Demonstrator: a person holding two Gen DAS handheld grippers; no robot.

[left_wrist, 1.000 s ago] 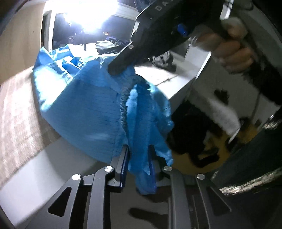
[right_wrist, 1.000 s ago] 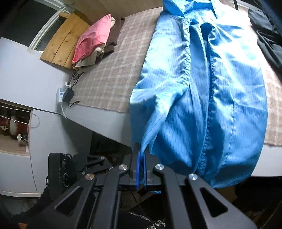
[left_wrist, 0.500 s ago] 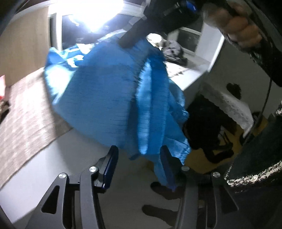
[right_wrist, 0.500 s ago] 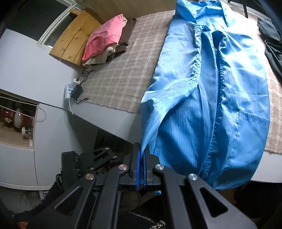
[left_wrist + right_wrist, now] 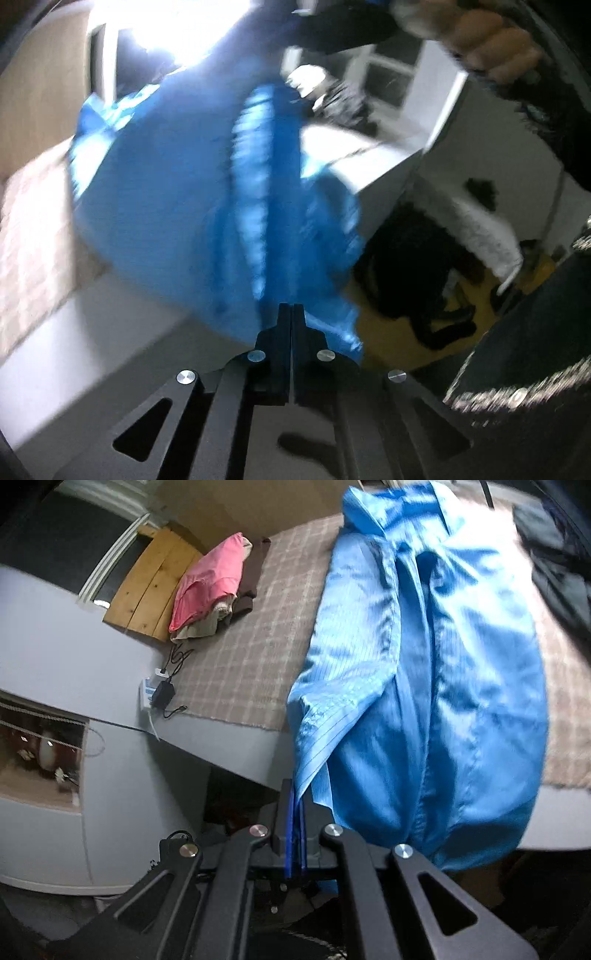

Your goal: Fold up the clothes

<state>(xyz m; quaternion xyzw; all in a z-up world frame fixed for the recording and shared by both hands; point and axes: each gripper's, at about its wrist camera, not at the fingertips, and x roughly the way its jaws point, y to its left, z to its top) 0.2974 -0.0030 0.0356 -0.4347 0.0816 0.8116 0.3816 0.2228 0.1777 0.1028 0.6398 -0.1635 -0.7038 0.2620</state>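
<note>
A bright blue striped shirt [image 5: 461, 683] lies lengthwise on the plaid-covered table [image 5: 229, 746], collar at the far end, its near end hanging over the table's front edge. My right gripper [image 5: 295, 794] is shut on the cuff of the shirt's left sleeve, just off the edge. In the blurred left wrist view the blue shirt [image 5: 184, 206] bulges up in front of me. My left gripper [image 5: 291, 310] is shut, its tips pinching the shirt's lower edge. A hand [image 5: 495, 48] holds the other gripper at the top of that view.
A plaid cloth [image 5: 236, 664] covers the table. A pink-topped stack of folded clothes [image 5: 210, 579] sits at its far left by a wooden board [image 5: 155, 579]. A charger and cable [image 5: 162, 692] lie at the left corner. Dark clothes [image 5: 554, 565] lie right of the shirt.
My left gripper opened around the shirt's lower edge, then shut on it. My right gripper kept its hold and the shirt shifted slightly along the table.
</note>
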